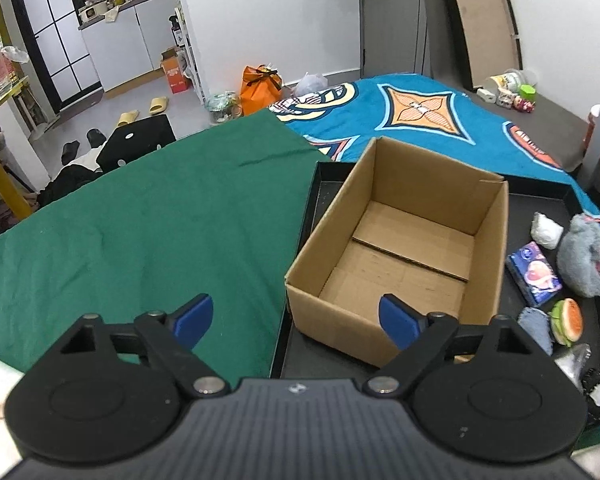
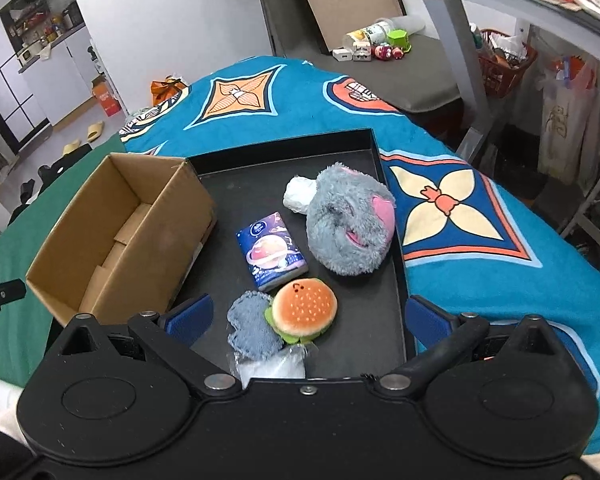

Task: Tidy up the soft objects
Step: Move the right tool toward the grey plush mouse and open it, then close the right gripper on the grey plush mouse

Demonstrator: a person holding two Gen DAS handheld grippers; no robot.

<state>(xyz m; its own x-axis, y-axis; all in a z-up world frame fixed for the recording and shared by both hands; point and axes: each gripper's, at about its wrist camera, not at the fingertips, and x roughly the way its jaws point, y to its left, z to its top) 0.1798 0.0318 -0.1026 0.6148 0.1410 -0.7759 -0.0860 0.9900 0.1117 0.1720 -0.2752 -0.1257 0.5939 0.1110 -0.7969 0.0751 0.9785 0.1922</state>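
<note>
— So, how are the tongs standing?

— Both pairs are gaping wide and gripping nothing. The left tongs (image 1: 296, 320) are hanging over the near edge of the tray (image 2: 284, 140), one blue pad over the green cloth (image 1: 140, 220), the other over the near wall of the box (image 1: 400, 248). The right tongs (image 2: 306, 316) are hovering above the toys at the tray's near end.

— And what is lying right under the right pair?

— A burger toy (image 2: 304, 310) is sitting between the pads, touching a blue knit piece (image 2: 250, 326) on its left. A clear bag (image 2: 272, 364) is lying just in front of them, partly hidden by the tongs.

— Further out?

— A tissue pack (image 2: 272, 250) is lying just beyond the burger. A grey plush (image 2: 350, 224) is resting to its right, near the tray's right wall, with a white wad (image 2: 298, 196) touching its far side.

— Where is the box?

— It is standing open and empty in the tray's left part, just beside the pack. The tray is resting on a bed, on the teal blanket (image 2: 480, 160) beside the green cloth.
</note>
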